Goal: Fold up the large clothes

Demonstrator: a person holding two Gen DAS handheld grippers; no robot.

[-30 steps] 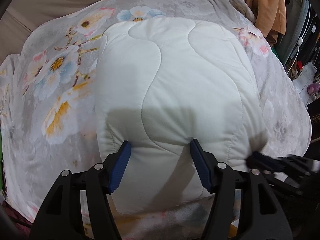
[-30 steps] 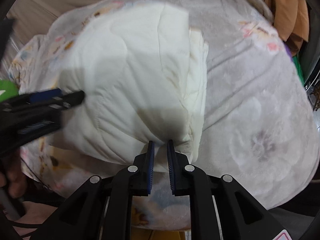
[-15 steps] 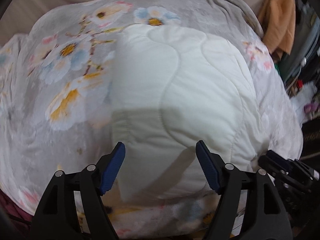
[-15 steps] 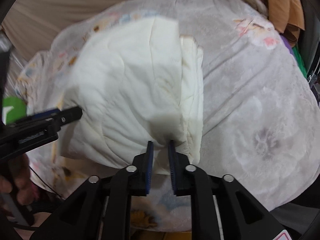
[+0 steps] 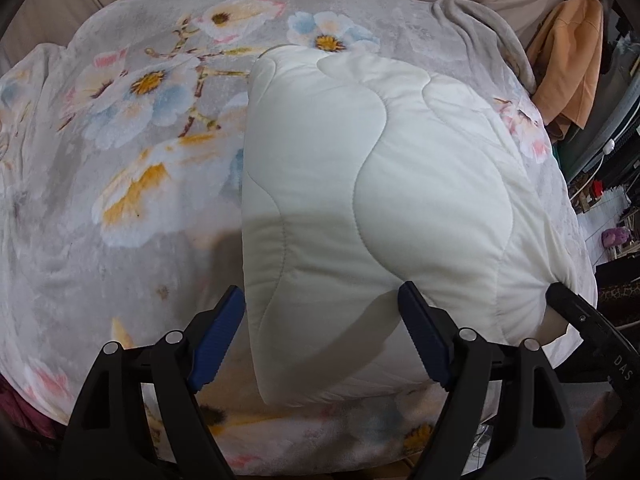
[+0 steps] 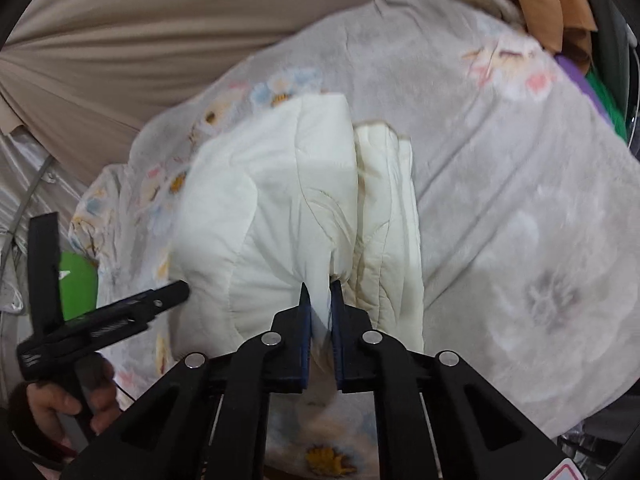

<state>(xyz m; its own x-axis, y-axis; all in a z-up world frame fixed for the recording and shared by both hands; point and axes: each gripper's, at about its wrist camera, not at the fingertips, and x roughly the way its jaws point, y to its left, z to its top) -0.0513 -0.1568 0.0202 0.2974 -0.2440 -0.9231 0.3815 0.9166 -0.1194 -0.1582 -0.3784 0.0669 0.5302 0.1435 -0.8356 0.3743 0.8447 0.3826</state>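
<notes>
Folded quilt (image 5: pixel 360 200) lies on blanket (image 5: pixel 120 220)

My left gripper (image 5: pixel 320 336) hangs with jaws opening, pads clear of the folded white quilt (image 5: pixel 372 208) on the floral blanket (image 5: pixel 120 160); orange cloth (image 5: pixel 572 76) at two o'clock.

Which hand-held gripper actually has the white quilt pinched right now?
The right hand-held gripper: white quilt fabric is clamped between its pads. The left hand-held gripper is opening, gripping nothing.

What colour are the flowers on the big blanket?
The blanket is grey with white, blue, pink and orange flowers, clearest in the left wrist view.
</notes>
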